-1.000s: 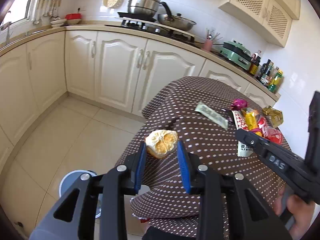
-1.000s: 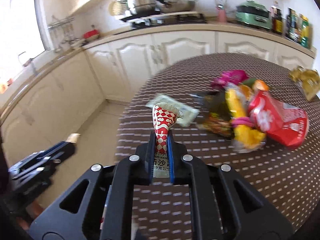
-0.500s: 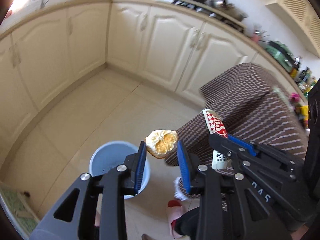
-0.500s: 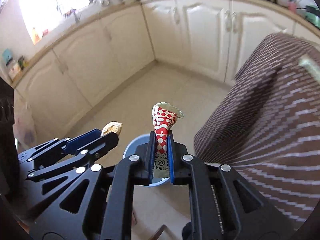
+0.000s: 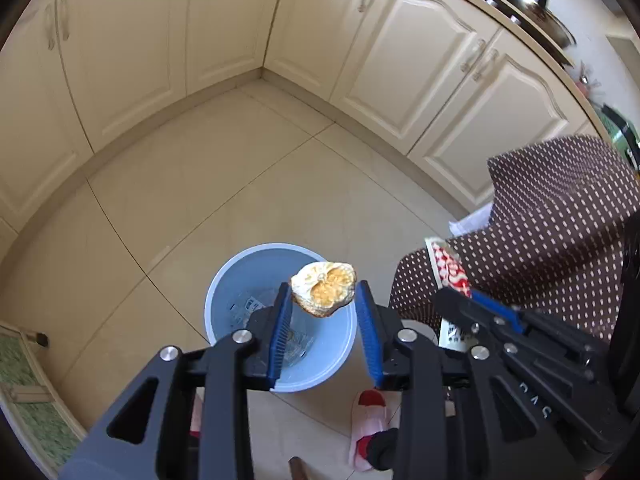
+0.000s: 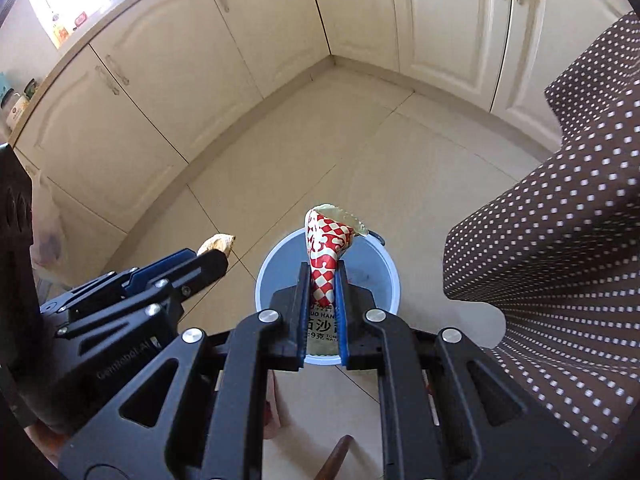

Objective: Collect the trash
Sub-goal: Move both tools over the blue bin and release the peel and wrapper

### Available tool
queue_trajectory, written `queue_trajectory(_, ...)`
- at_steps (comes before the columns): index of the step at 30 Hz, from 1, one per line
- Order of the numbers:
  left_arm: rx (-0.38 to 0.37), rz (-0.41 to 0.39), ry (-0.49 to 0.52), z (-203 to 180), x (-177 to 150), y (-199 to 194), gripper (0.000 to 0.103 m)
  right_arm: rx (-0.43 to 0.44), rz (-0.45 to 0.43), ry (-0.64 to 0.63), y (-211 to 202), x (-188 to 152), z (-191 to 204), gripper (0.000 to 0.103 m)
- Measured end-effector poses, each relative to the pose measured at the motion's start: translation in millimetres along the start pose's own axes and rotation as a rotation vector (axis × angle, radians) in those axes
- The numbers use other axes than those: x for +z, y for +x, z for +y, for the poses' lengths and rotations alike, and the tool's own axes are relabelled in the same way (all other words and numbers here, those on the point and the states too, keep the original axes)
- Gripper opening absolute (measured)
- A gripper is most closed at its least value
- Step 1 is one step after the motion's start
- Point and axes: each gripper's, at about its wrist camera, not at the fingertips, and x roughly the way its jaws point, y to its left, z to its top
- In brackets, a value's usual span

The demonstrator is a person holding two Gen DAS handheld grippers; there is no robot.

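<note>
Two hand-held grippers had swung away from the table and hung above a pale blue bin [image 5: 280, 320] standing on the cream tiled floor. A second before, both were still over the brown dotted tablecloth where the rest of the litter lay; half a second before, the bin had only just come into view.

At the left, cream kitchen cabinets [image 5: 132, 40] curved around a corner.

Next, the left gripper [image 5: 323, 312] held a dried, yellow-orange fruit peel [image 5: 323, 289] at its blue-padded fingertips. Its jaws were moderately wide apart, with the peel touching the left pad and a sliver of gap on the right, so the hold looked loose. The peel sat directly over the bin's mouth, and a few scraps were visible inside the bin.

Further right, the right gripper [image 6: 323, 304] was closed narrowly on a red-and-white checked wrapper [image 6: 326, 256], which stood upright between the pads. From its own camera the wrapper also lined up over the bin's opening.

A red and pink slipper [image 5: 370, 420] showed on the floor just beside the bin.

At the far right, the edge of the tablecloth [image 5: 560, 220] draped down.

Judging by this, the carry was finished and both pieces were ready to be dropped. Opening each gripper should let them fall in; the light wrapper might drift or cling to a pad.
</note>
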Motion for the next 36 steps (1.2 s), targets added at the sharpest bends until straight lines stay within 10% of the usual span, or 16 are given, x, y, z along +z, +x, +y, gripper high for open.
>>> queue_trajectory(36,0.043,0.007,-0.086,45,-5,1,0.048,-0.023,-0.002,-0.031,40,0,28,0.021)
